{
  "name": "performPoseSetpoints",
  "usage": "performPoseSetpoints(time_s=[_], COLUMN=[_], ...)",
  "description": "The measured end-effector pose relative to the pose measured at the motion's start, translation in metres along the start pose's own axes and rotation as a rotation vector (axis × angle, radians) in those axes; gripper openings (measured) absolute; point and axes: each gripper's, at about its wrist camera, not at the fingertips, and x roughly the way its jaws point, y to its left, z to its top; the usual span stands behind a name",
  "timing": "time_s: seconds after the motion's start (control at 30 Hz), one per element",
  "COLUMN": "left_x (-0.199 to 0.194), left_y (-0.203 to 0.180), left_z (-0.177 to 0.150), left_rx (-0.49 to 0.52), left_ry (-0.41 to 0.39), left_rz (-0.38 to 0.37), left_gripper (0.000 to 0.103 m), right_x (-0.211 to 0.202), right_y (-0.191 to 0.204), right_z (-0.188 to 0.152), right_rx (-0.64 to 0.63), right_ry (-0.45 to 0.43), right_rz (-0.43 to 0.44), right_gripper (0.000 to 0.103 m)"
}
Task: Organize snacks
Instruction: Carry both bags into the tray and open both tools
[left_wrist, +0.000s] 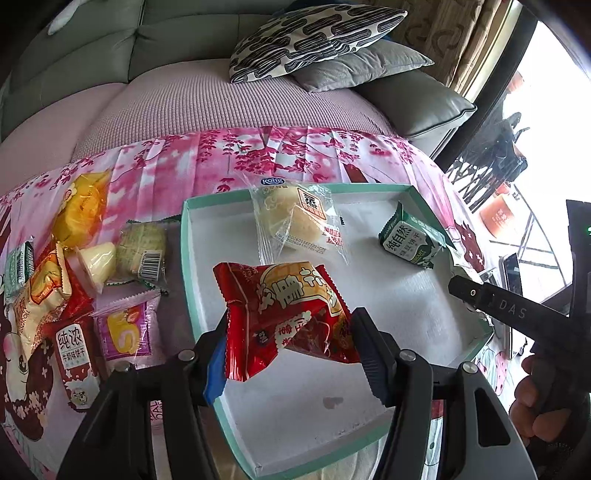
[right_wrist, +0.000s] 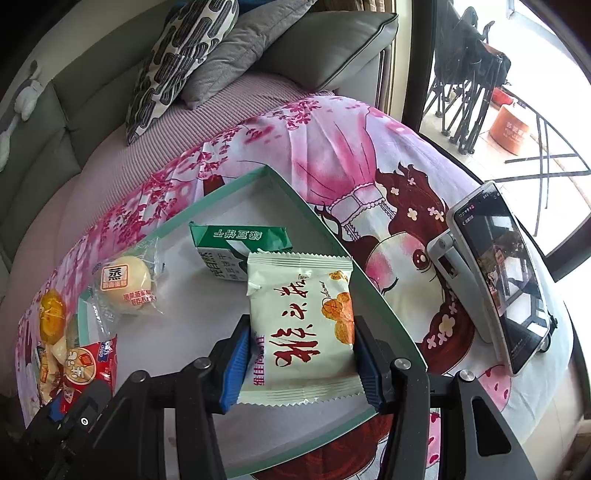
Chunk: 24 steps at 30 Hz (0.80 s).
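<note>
The left gripper (left_wrist: 290, 354) has its jaws clamped on a red snack packet (left_wrist: 286, 317) with cream and yellow Chinese lettering, held crumpled and tilted above the near left part of a shallow white tray (left_wrist: 388, 317) with a mint-green rim; its long axis runs roughly across the jaws. The right gripper (right_wrist: 301, 363) has its jaws closed on a cream-white packet (right_wrist: 301, 325) printed with red brush characters and a picture of orange pastries; it hangs over the tray's near right part, its long axis pointing away from the camera, serrated ends near and far.

Two snacks lie inside the tray: a clear-wrapped pale bun (left_wrist: 295, 221) with a brown square label bearing the character 蒸 and a blue "Kong" mark at the top edge, and further right a green and white biscuit pack (left_wrist: 413, 240) reading 纯自然, standing tilted near the far right corner.

Left of the tray, on the pink blossom-print cloth (left_wrist: 207, 158) covering the surface, lies a heap of unsorted snacks: a dark red pack (left_wrist: 75, 362) marked 纯浓, a pink and yellow packet (left_wrist: 123, 332), a jelly cup (left_wrist: 96, 262), a pale green cake (left_wrist: 142, 245) with a barcode, and a yellow cake (left_wrist: 79, 210).

To the right, a phone (right_wrist: 506, 273) on a stand leans upright. Beyond are a sofa (left_wrist: 110, 48) and two cushions, one patterned (left_wrist: 314, 37), one grey (left_wrist: 354, 66)
</note>
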Motion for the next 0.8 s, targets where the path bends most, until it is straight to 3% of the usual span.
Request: performPoseSetpoints(time_s=[0.1,0.2,0.5,0.53,0.57,0.63,0.8], left_x=[0.002,0.004,-0.004,-0.005,-0.005,-0.007,-0.009], left_y=[0.002,0.005,0.009,0.009,0.011,0.014,0.020], left_z=[0.000,0.000,0.003,0.003,0.004,0.005,0.006], left_rx=[-0.011,-0.023,-0.035,-0.036,-0.042,-0.054,-0.068], left_ry=[0.000,0.011,-0.005,-0.006,-0.007,-0.013,-0.019], left_rz=[-0.012,-0.006,-0.002,0.000,0.004,0.016,0.032], left_gripper=[0.063,0.071,0.072,0.079,0.089,0.092,0.092], right_x=[0.002,0.005,0.008,0.009,0.009,0.011,0.015], right_y=[-0.001,-0.002,-0.003,-0.003,-0.003,-0.004,0.001], right_z=[0.000,-0.001,-0.002,-0.002,-0.001,-0.001,-0.002], right_rx=[0.000,0.007,0.008,0.007,0.007,0.016,-0.008], right_ry=[0.007,0.015,0.032,0.033,0.034,0.038,0.042], right_rz=[0.000,0.000,-0.009,-0.009,-0.008,0.012,0.016], right_gripper=[0.055,0.056,0.056,0.057,0.061,0.077,0.083])
